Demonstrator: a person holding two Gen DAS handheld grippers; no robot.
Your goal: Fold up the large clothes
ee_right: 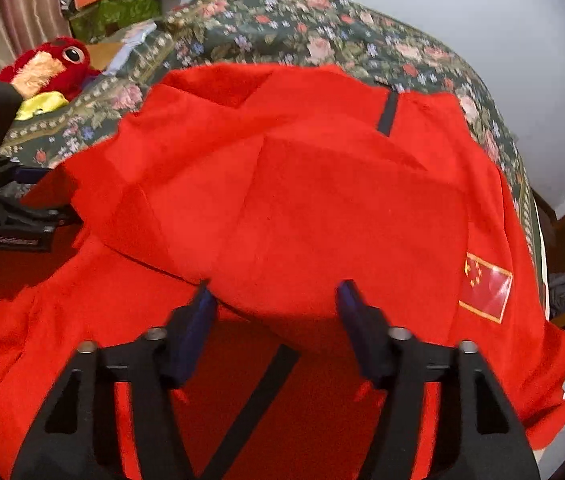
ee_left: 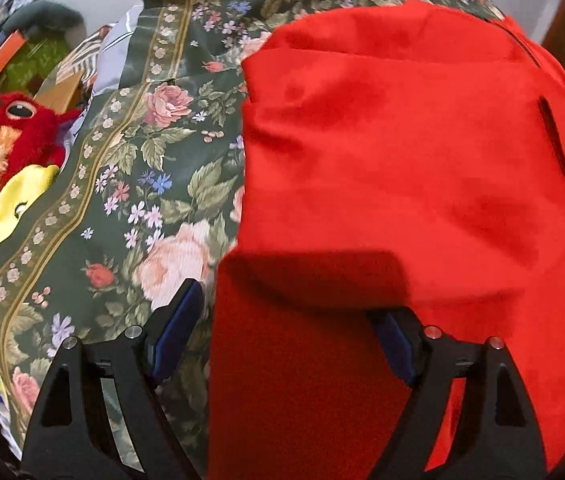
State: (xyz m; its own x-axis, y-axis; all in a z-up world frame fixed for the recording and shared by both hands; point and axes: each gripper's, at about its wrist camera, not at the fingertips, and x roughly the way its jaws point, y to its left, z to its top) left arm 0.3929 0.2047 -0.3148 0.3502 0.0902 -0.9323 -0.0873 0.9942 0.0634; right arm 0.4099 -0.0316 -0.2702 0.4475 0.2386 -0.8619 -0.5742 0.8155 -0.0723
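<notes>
Red fabric fills most of both wrist views: a large red garment (ee_right: 290, 184) lies spread over a bed covered by a dark green floral bedspread (ee_left: 130, 184). Seen from the right wrist, the garment's long axis seems to run from the near left toward the far right, with a folded layer lying on top of the lower layer; its near edge sits just ahead of the fingertips. A flag patch (ee_right: 486, 286) sits on the garment's right side, and a dark stripe (ee_right: 387, 114) shows near its far edge. The right gripper (ee_right: 276, 300) hovers over the near part of the garment with its jaws spread wide apart and nothing between them. The left gripper (ee_left: 286, 312) is likewise spread open at the garment's left edge: its left finger is over the bedspread, while its right finger's tip is hidden under a fold of red cloth. In the right wrist view the left gripper (ee_right: 26, 216) appears at the far left, touching the garment's edge. Beyond the bedspread's left border lie a red plush toy (ee_left: 6, 132) and a yellow plush toy (ee_left: 14, 208), close beside each other.
</notes>
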